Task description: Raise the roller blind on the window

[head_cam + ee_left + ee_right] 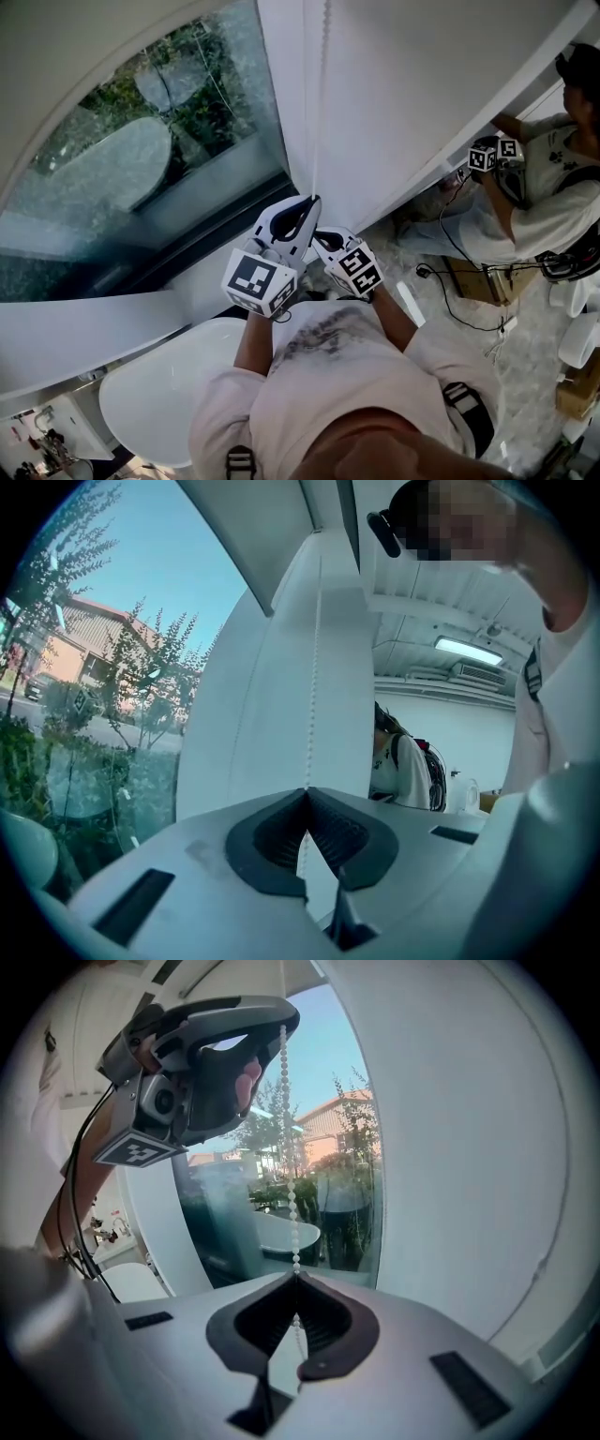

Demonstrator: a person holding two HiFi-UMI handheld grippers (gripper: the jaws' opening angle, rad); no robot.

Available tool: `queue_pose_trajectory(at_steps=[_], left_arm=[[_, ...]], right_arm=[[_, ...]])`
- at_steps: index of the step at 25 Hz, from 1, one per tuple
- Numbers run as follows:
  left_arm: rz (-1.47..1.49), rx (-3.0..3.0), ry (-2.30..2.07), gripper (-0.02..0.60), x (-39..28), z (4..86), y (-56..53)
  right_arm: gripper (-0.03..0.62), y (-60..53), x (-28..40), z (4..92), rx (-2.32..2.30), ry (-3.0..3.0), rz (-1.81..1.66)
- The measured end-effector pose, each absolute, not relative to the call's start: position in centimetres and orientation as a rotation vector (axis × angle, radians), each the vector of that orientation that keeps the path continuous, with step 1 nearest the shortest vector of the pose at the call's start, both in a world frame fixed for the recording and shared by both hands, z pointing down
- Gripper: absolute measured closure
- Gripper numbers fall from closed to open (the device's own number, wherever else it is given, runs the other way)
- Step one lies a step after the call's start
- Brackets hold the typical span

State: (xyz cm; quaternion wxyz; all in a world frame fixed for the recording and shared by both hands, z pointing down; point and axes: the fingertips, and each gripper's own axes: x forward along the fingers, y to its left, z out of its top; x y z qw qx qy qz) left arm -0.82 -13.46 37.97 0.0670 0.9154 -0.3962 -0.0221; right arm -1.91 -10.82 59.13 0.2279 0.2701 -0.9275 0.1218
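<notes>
The white roller blind hangs over the window, and its thin white bead chain drops along its left edge. My left gripper is shut on the chain, which runs straight up from the closed jaws in the left gripper view as the bead chain. Just below it my right gripper is shut on the same chain. The right gripper view shows its jaws pinching the beads at my right gripper, with the left gripper higher up the strand.
Window glass lies to the left, with trees and buildings outside. A white rounded surface sits below my left arm. Another person at the right holds marker-cube grippers. Cables lie on the floor.
</notes>
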Motion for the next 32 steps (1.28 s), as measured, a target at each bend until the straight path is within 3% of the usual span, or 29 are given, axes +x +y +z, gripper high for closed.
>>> queue_pose_trajectory(at_steps=[32], left_arm=[[0.110,2.614,-1.179,0.574,-0.9,50.3,-12.6]], right_arm=[[0.533,-7.9,-0.4,71.1,0.622,-2.286,0.516]])
